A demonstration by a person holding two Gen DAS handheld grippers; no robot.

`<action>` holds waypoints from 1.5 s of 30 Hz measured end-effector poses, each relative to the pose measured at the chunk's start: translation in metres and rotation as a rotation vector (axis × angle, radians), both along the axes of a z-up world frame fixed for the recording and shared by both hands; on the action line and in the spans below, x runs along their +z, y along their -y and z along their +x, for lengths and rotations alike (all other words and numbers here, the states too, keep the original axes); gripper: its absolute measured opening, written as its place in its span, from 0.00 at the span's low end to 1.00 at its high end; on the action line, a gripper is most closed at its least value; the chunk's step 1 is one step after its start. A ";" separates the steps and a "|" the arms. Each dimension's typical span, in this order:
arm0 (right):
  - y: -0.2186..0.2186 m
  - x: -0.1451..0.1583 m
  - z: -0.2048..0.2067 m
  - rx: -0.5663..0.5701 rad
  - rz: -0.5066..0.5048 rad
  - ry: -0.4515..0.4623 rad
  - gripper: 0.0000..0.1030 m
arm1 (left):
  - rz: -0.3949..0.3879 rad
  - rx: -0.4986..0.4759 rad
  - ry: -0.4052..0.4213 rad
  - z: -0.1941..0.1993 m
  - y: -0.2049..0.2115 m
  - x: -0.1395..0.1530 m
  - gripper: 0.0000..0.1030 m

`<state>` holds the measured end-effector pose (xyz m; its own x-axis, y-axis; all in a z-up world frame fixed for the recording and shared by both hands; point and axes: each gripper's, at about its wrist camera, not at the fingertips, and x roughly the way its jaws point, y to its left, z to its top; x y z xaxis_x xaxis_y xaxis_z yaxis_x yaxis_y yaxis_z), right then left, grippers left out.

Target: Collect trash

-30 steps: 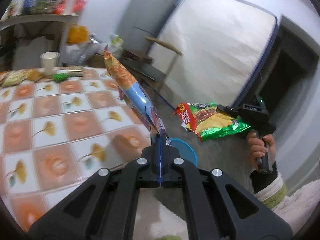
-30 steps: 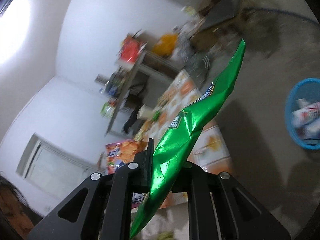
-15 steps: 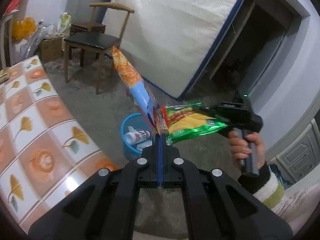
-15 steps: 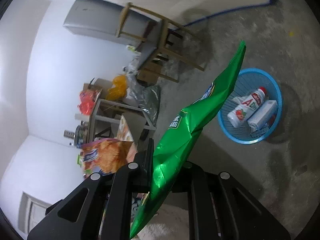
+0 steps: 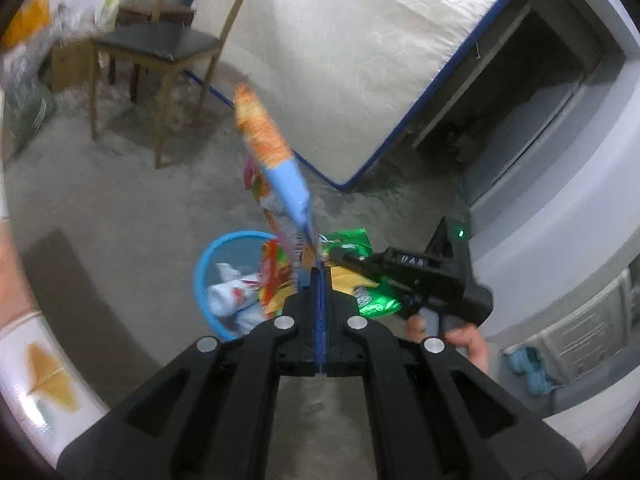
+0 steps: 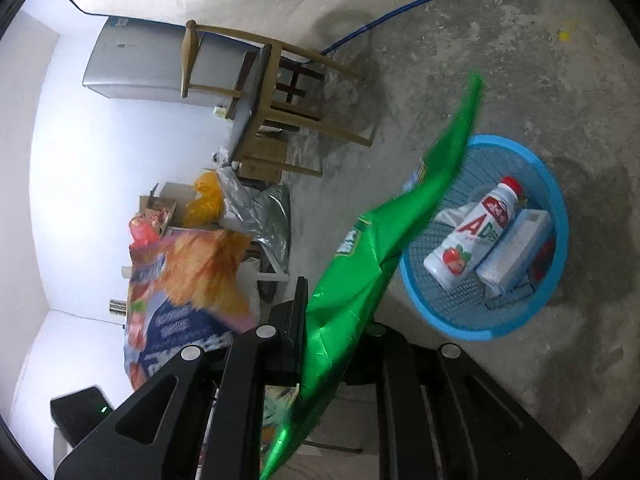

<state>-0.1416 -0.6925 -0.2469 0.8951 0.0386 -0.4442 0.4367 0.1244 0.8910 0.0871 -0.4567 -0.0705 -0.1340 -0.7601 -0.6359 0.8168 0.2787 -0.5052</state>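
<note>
My left gripper [image 5: 320, 280] is shut on an orange and blue snack bag [image 5: 276, 160], held edge-on above the floor; the bag also shows in the right wrist view [image 6: 188, 284]. My right gripper [image 6: 332, 320] is shut on a green chip bag [image 6: 384, 240], which also shows in the left wrist view [image 5: 360, 280], its far end over the blue trash basket [image 6: 556, 200]. The basket stands on the concrete floor and holds a white strawberry drink bottle [image 6: 476, 232] and a white carton [image 6: 516, 248]. In the left wrist view the basket [image 5: 204, 268] lies just left of my fingers.
A wooden chair [image 5: 160, 44] stands beyond the basket, a mattress [image 5: 360, 60] leans on the wall, and a dark doorway [image 5: 520, 100] is at right. The tiled tablecloth edge [image 5: 44, 376] is at lower left. Bags and boxes [image 6: 224, 200] and a grey fridge [image 6: 152, 64] are near the chair.
Both grippers have swung away from the table toward the floor and closer to the blue basket. Both still hold their bags. The green bag now hangs over the basket's rim.
</note>
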 end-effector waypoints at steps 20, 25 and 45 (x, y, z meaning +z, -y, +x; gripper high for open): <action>-0.022 -0.126 -0.126 -0.215 0.181 -0.132 0.67 | 0.203 0.138 0.018 -0.008 0.013 -0.043 0.45; -0.069 -0.019 -0.119 -0.076 -0.118 -0.157 0.67 | 0.125 0.147 0.198 -0.034 -0.038 0.033 0.71; -0.342 0.255 -0.026 0.200 -1.133 -0.170 0.94 | 0.288 0.845 0.505 -0.072 -0.292 0.097 0.92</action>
<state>-0.1677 -0.3504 0.0084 0.8433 -0.3238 -0.4290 0.4224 0.8928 0.1567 0.0149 -0.1647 0.0264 0.7082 -0.2916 -0.6430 0.3964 0.9179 0.0203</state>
